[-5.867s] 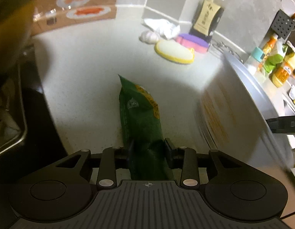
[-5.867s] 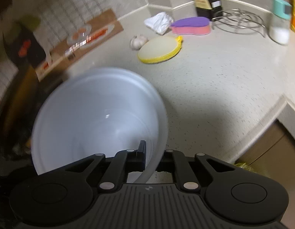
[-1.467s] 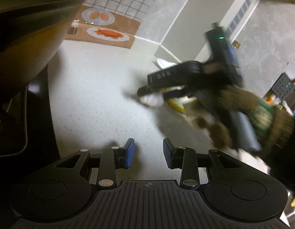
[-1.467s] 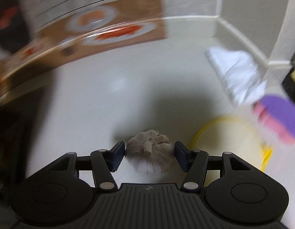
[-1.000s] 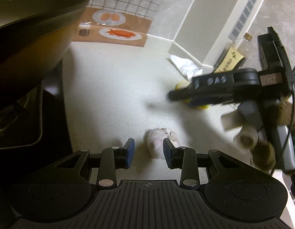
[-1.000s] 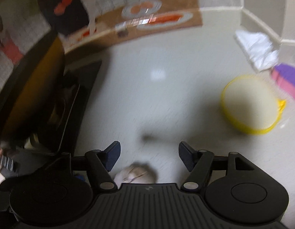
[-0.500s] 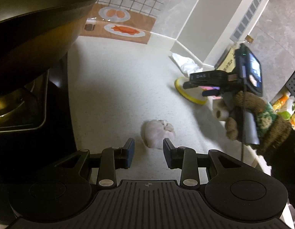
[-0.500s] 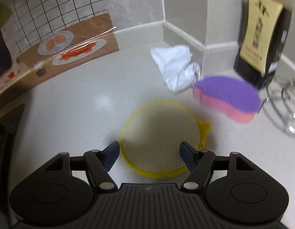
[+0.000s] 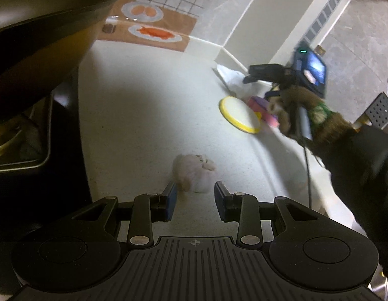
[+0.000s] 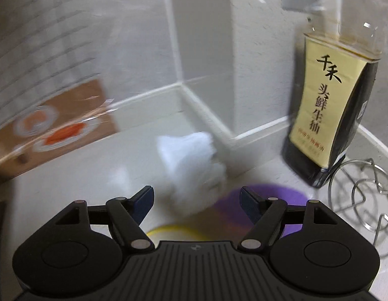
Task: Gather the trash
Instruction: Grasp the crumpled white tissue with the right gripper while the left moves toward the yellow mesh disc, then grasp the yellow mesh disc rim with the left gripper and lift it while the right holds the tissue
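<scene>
A crumpled white tissue (image 10: 194, 160) lies on the counter in the wall corner. My right gripper (image 10: 196, 202) hovers just short of it, jaws opening, with nothing pressed between the pads. In the left wrist view that right gripper (image 9: 246, 79) reaches over the tissue (image 9: 234, 80) at the back right, held by a gloved hand (image 9: 294, 107). A pale garlic bulb (image 9: 194, 173) rests on the counter just ahead of my left gripper (image 9: 195, 195), which is open and empty.
A yellow round pad (image 9: 240, 114) and a purple-pink sponge (image 10: 269, 198) lie close to the tissue. A dark soy sauce bottle (image 10: 332, 115) and a wire rack (image 10: 364, 200) stand to the right. A black wok (image 9: 41, 25) on the stove looms at the left.
My right gripper swung from over the garlic, past the yellow pad, toward the tissue in the corner, its jaws widening. My left gripper stayed put near the garlic.
</scene>
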The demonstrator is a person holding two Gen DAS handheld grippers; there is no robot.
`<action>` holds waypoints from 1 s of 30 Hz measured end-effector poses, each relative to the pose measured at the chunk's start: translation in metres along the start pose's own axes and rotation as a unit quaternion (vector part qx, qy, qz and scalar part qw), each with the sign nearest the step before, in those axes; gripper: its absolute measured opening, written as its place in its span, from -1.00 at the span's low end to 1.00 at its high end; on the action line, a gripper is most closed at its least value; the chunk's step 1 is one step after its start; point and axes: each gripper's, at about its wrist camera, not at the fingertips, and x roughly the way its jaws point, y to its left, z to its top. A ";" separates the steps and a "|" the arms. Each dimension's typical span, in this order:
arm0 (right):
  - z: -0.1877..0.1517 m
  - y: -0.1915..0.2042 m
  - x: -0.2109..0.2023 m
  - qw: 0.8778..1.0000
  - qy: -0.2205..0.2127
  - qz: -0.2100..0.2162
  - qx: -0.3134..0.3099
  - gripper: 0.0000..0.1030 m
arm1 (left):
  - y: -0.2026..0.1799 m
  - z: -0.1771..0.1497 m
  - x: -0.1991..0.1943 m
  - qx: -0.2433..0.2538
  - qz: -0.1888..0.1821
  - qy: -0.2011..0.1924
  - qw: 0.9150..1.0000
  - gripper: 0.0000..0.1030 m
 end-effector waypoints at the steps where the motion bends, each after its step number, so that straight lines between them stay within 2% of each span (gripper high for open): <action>1: 0.003 0.000 0.011 1.000 0.005 -0.011 -0.005 0.43 | -0.001 0.000 0.000 0.006 -0.001 0.001 1.000 -0.29; 4: 0.009 0.005 0.034 0.999 0.008 -0.034 -0.029 0.31 | -0.004 -0.002 0.002 0.021 -0.010 0.006 1.000 -0.29; 6: 0.009 0.006 0.043 0.999 0.023 -0.030 -0.036 -0.07 | -0.006 -0.003 0.003 0.026 -0.017 0.011 0.999 -0.29; 7: 0.007 0.006 0.046 0.998 0.040 -0.020 -0.042 -0.53 | -0.007 -0.003 0.005 0.028 -0.018 0.013 0.999 -0.29; 8: 0.006 0.006 0.045 0.997 0.053 -0.011 -0.046 -0.79 | -0.007 -0.003 0.006 0.027 -0.019 0.016 0.999 -0.29; 12: -0.010 0.005 -0.004 0.997 0.047 0.057 -0.034 -0.83 | -0.009 0.000 0.011 0.025 -0.022 0.013 0.999 -0.29; 16: -0.037 -0.001 -0.085 0.990 0.039 0.132 -0.028 -0.84 | -0.012 -0.002 0.014 0.021 -0.020 0.015 0.999 -0.29; 19: -0.065 -0.009 -0.141 0.985 0.021 0.166 -0.034 -0.84 | -0.012 -0.004 0.013 0.015 -0.009 0.016 1.000 -0.29; 24: -0.115 -0.032 -0.196 0.985 0.020 0.168 -0.027 -0.84 | -0.013 -0.004 0.014 0.032 0.015 0.011 0.999 -0.29; 27: -0.149 -0.044 -0.208 0.992 0.025 0.118 -0.036 -0.84 | -0.019 0.002 0.013 0.047 0.015 -0.009 0.999 -0.29; 30: -0.177 -0.056 -0.212 0.994 0.038 0.096 -0.025 -0.83 | -0.030 0.006 0.013 0.073 0.023 -0.038 0.996 -0.29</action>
